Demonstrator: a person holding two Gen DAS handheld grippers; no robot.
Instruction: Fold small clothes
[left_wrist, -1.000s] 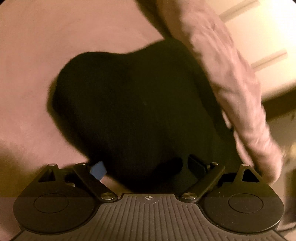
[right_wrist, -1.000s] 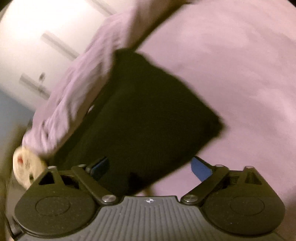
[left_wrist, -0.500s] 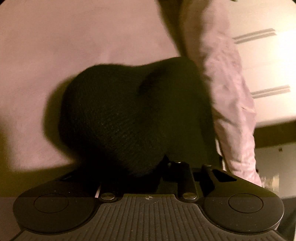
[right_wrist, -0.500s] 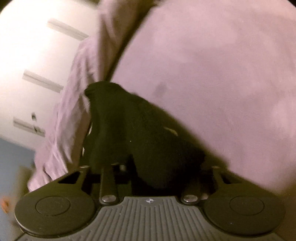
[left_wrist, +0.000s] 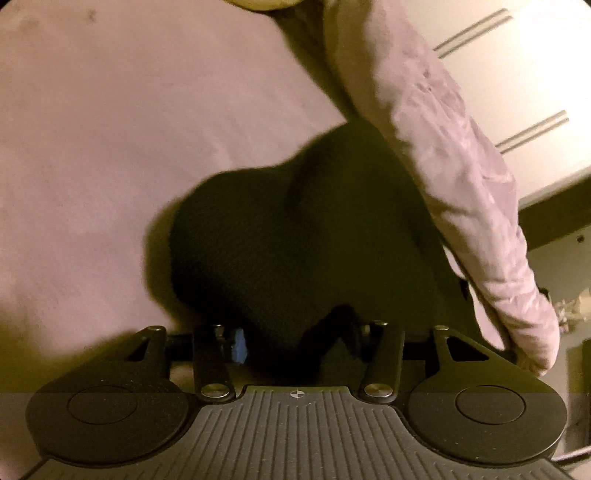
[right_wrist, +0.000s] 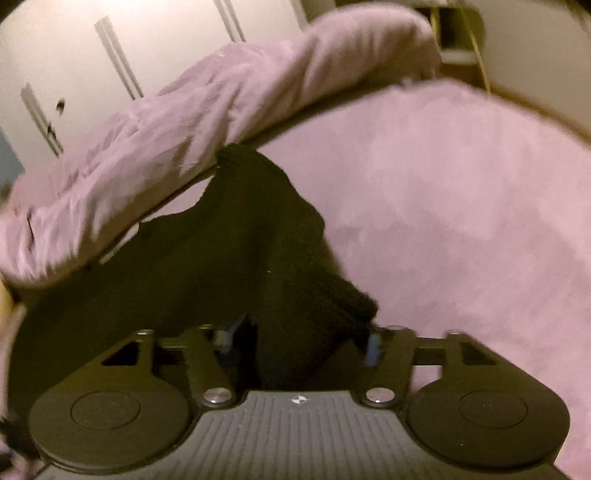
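Observation:
A black knitted garment (left_wrist: 295, 236) lies bunched on the pink bed cover (left_wrist: 129, 129). In the left wrist view its near edge runs between the fingers of my left gripper (left_wrist: 295, 339). Those jaws are opening, and the blue pad (left_wrist: 240, 345) stands just off the cloth. In the right wrist view the same black garment (right_wrist: 266, 236) rises in a ridge up to my right gripper (right_wrist: 299, 341). Its jaws are opening too, with a fold of cloth between the blue pads (right_wrist: 372, 347). The cloth hides the fingertips in both views.
A pink crumpled sleeve (left_wrist: 454, 177) crosses the right side of the left wrist view, and another sleeve (right_wrist: 166, 147) crosses the upper left of the right wrist view. White cupboard doors (right_wrist: 110, 48) stand behind. Bare pink cover (right_wrist: 461, 221) stretches to the right.
Both grippers stood wide a second ago, closed on the black cloth half a second ago, and now have parted again. The right gripper has rolled and risen, and the garment is bunched into a ridge.

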